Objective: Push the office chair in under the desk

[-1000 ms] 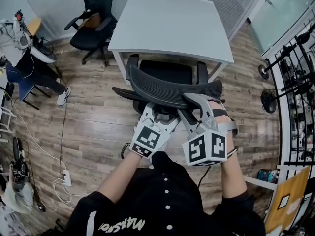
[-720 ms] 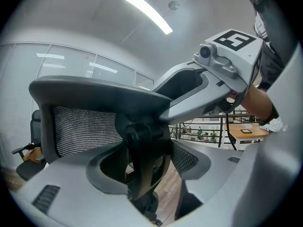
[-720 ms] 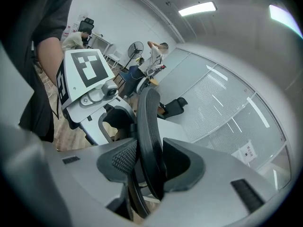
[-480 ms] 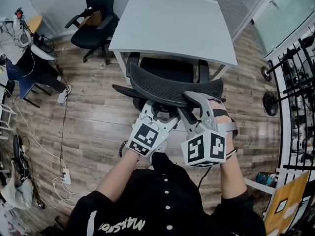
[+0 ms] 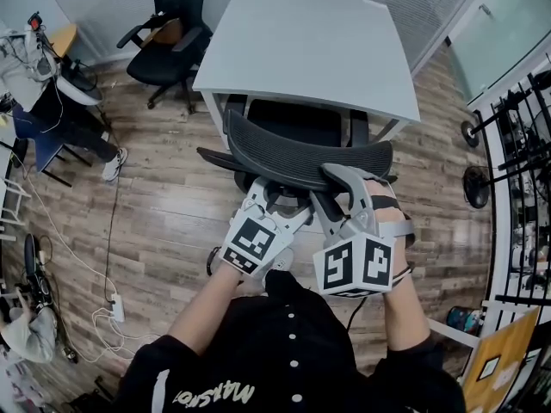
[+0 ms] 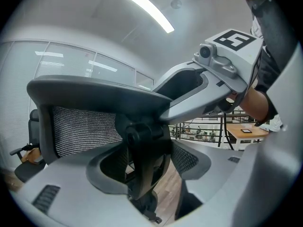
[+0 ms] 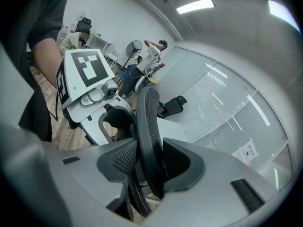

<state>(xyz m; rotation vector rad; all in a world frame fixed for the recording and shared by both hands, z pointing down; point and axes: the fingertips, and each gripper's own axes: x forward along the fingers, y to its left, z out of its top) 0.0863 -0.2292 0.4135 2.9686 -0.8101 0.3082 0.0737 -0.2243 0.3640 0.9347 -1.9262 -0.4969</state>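
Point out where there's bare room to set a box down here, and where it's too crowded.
The white desk top is entirely bare. Open floor lies between the office chair and the power strip at left. It is crowded along the far-left edge with cables and gear, and on the right by the black railing.

Office chair (image 5: 303,155): black, mesh-weave back. Desk (image 5: 310,46): plain white top. Floor (image 5: 164,209): grey-brown wood-grain planks. Left gripper (image 6: 147,174), right gripper (image 7: 151,169): pale grey, cubes with black-and-white square markers. Second chair (image 5: 168,37): black.
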